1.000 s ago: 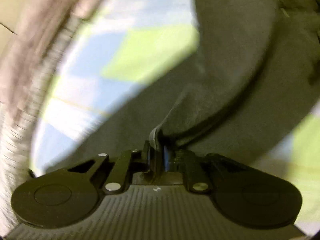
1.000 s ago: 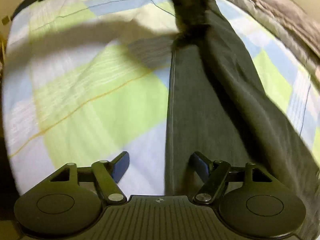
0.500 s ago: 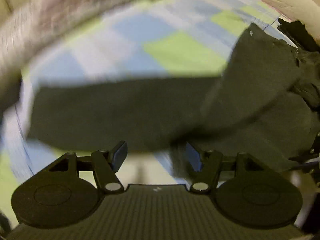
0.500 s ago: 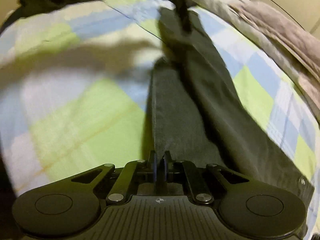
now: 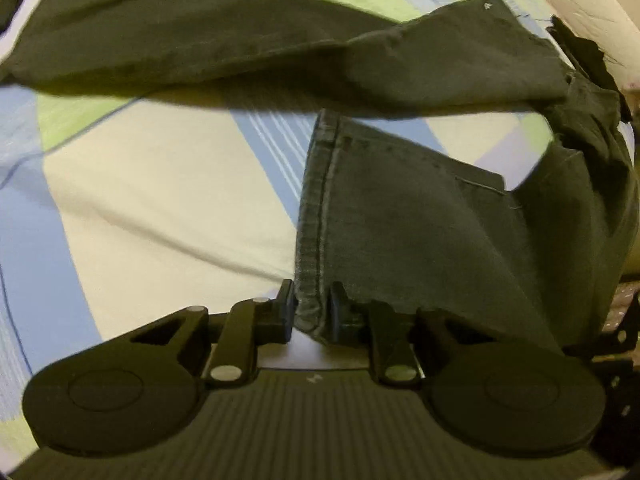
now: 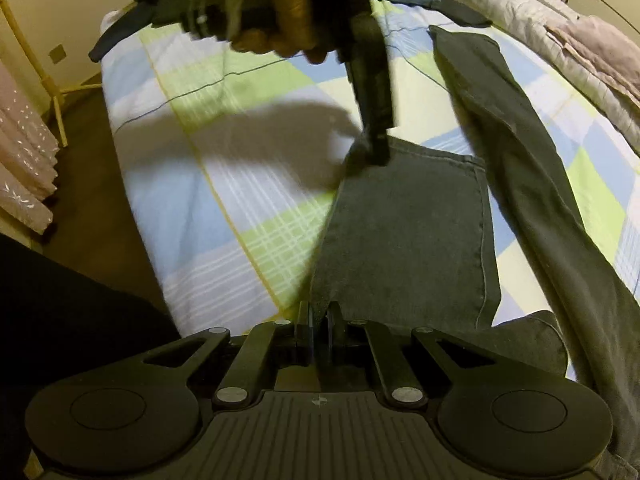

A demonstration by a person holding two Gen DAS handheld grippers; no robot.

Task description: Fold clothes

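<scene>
1. Dark grey-green trousers (image 5: 420,216) lie on the bed, legs spread apart in a V
2. One leg (image 5: 180,40) stretches flat from 10 to 1 o'clock
3. The other leg's stitched hem (image 5: 316,216) runs toward 6 o'clock, slightly lifted

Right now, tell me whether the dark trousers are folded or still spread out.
Partly folded. One leg of the dark trousers is doubled back short, pinched by both grippers; the other leg lies stretched full length along the checked bedsheet.
</scene>
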